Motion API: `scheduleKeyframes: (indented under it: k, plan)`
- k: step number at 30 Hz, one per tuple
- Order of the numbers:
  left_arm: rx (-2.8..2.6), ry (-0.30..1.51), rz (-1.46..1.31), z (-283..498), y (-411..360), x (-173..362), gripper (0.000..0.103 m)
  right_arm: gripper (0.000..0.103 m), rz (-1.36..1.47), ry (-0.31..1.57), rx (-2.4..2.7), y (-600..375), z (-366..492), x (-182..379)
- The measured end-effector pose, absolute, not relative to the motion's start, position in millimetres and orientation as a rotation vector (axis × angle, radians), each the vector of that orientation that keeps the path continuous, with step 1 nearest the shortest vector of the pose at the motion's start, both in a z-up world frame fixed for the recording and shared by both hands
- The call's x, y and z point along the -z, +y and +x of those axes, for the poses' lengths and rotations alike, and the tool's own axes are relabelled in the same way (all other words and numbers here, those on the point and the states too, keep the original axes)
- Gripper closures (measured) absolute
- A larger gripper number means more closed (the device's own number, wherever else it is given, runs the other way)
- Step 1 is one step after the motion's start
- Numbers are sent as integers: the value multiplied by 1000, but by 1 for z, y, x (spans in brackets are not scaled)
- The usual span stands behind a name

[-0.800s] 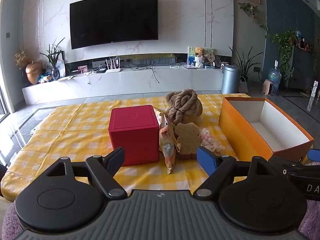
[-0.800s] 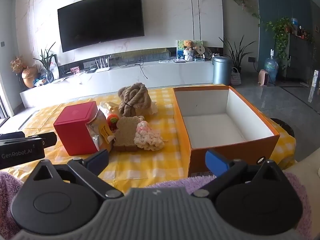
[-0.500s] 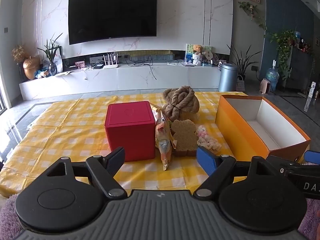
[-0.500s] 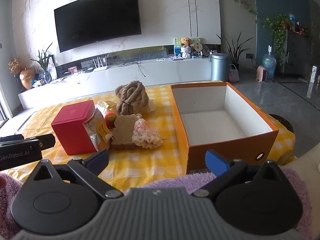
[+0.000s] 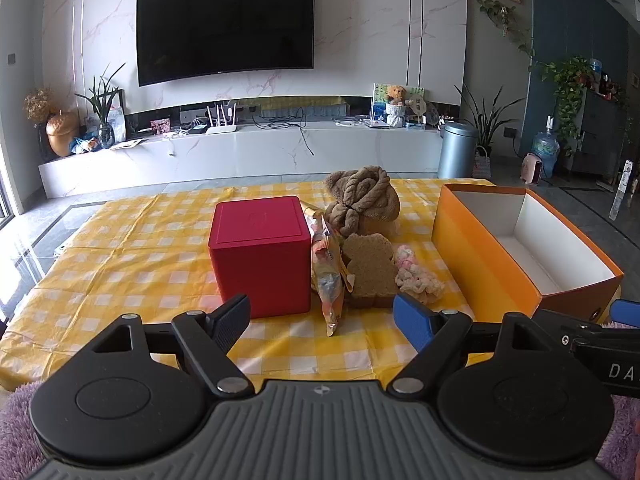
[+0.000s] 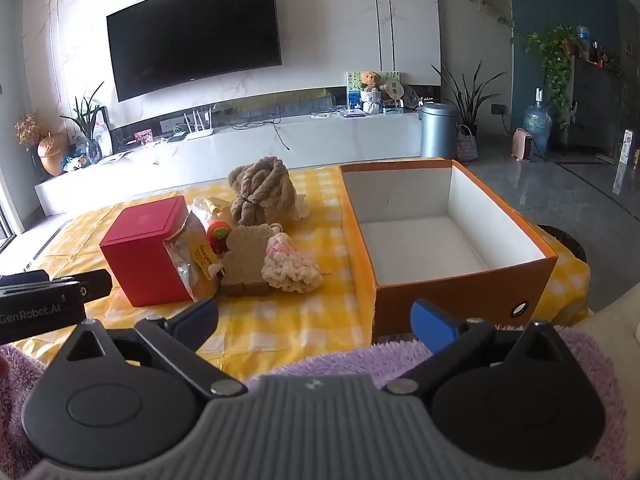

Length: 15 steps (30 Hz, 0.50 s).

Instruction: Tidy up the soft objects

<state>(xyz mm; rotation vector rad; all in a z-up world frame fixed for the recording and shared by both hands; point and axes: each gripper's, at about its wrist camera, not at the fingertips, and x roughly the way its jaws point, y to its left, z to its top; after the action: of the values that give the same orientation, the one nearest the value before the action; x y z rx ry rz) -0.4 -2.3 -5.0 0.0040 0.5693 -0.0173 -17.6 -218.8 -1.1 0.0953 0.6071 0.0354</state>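
Note:
On the yellow checked tablecloth (image 5: 132, 256) sits a cluster of items: a brown twisted plush (image 5: 362, 200) (image 6: 260, 192), a bread-shaped sponge (image 5: 370, 272) (image 6: 245, 258), a pink and cream knitted piece (image 5: 418, 276) (image 6: 290, 264), and a small red and green toy (image 6: 218, 236). An orange box (image 5: 484, 252) (image 6: 444, 296) with a bare white inside stands to their right. My left gripper (image 5: 324, 322) is open, short of the cluster. My right gripper (image 6: 316, 320) is open near the box's front corner, above a purple fuzzy fabric (image 6: 340, 360). Neither holds anything.
A red cube box (image 5: 260, 256) (image 6: 148, 248) stands left of the cluster, with a snack bag (image 5: 328, 276) (image 6: 196, 256) leaning on it. Beyond the table lie a tiled floor, a white TV console (image 5: 240, 152) and a metal bin (image 5: 456, 148).
Both wrist views have drawn back and risen slightly, so the table items look a little farther away. Both grippers stay open, and nothing on the table has moved.

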Motion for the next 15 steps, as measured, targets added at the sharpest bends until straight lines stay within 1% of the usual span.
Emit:
scheduleKeyframes:
  k: [15]
  plan:
    - [15, 574, -1, 0, -2, 6, 8, 2, 85, 613, -33, -217, -18, 4]
